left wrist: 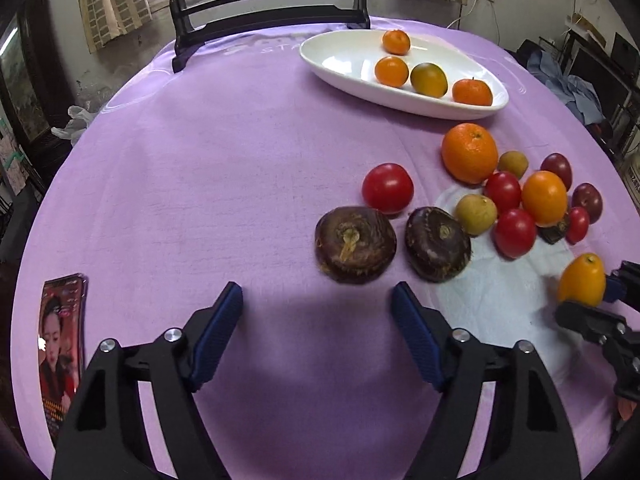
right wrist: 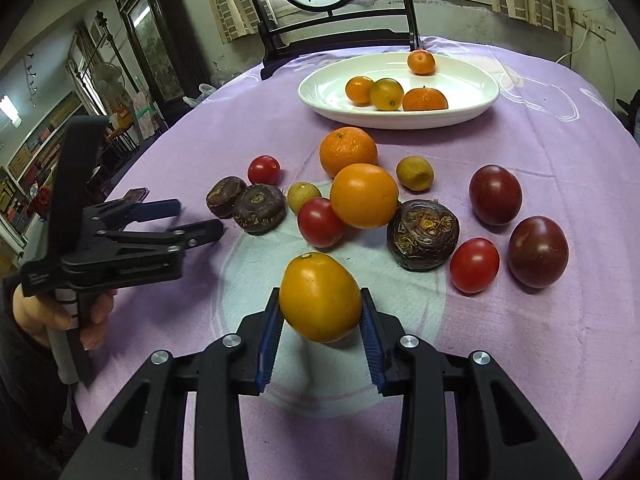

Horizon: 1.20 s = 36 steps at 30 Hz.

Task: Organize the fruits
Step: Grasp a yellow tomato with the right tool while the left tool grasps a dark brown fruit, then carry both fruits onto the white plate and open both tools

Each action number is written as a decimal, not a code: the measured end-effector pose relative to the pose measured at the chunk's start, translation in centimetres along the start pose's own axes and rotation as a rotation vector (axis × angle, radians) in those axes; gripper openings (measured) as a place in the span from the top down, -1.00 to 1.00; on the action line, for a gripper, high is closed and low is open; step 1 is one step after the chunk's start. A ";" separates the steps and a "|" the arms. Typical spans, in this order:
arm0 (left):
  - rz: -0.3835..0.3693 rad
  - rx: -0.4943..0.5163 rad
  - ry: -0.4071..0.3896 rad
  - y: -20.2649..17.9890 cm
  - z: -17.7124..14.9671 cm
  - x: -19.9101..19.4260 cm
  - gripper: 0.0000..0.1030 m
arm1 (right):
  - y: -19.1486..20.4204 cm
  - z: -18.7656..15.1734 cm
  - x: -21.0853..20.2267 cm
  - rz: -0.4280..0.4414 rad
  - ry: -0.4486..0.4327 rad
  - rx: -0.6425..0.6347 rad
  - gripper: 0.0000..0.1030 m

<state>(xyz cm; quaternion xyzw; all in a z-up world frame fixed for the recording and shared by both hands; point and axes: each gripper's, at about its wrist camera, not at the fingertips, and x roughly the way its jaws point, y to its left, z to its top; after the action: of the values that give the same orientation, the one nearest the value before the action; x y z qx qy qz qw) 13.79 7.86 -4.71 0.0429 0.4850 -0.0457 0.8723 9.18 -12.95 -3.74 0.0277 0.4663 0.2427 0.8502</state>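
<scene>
Fruit lies loose on the tabletop (right wrist: 540,360) near the dish (right wrist: 320,96); the right claw (right wrist: 320,312) clamps a yellow kumquat (right wrist: 320,296), best carried level, while the left claw (left wrist: 316,312) gapes empty near a chestnut (left wrist: 355,245).

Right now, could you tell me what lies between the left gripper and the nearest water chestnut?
Only bare purple cloth lies between the left gripper and the chestnut, per the left wrist view.

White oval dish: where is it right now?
The white oval dish sits at the table's far side in the right wrist view, centre-top, before the dark wooden stand, holding four small citrus fruits; the large orange lies nearest.
</scene>
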 end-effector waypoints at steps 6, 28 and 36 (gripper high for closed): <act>-0.050 0.023 -0.028 -1.1 1.3 0.4 0.19 | -0.1 -0.1 0.0 0.000 0.001 0.000 0.27; -0.096 -0.026 -0.243 -4.7 13.8 -5.0 0.20 | -2.9 12.0 -4.0 -0.184 -0.255 -0.108 0.27; 0.003 -0.102 -0.097 -3.8 19.5 5.0 0.20 | -7.9 18.0 4.1 -0.272 -0.124 -0.036 0.27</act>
<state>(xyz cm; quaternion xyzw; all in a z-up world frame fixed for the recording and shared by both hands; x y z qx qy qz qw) 32.34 1.61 1.17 -0.0029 0.4436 -0.0217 0.8959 28.60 -14.82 1.03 -0.0362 0.4078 0.1313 0.9029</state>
